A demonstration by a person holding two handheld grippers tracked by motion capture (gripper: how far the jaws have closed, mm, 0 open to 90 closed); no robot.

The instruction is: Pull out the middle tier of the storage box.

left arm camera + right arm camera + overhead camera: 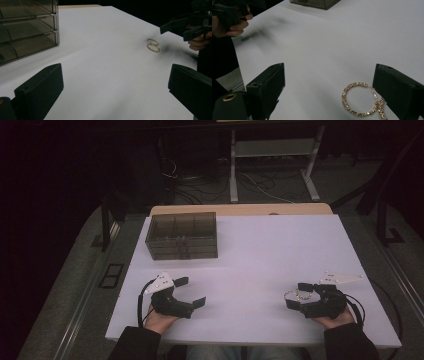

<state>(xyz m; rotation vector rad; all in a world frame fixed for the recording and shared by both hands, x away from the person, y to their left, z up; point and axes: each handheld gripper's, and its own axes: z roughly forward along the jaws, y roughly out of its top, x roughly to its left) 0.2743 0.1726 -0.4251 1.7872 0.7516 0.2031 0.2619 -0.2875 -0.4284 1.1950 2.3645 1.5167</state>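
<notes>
earrings [360,102] lie between right gripper [332,92] jaws.

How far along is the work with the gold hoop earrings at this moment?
Nothing looks done: both gold hoop earrings lie on the white table. In hand: the open right gripper brackets them, unpinched. The left gripper waits open. Grasping and moving them remains; the smoky plastic drawer box stands shut.

A white table [260,250] stands in a dim room, its top lit brighter than everything around it. Beyond its far edge a strip of pale wood [240,209] shows. Grey carpet floor [70,285] lies on both sides. Behind, a white metal stand [272,165] with 2 legs rises from the floor, cables [250,182] tangled around its base. The back is nearly black.
</notes>
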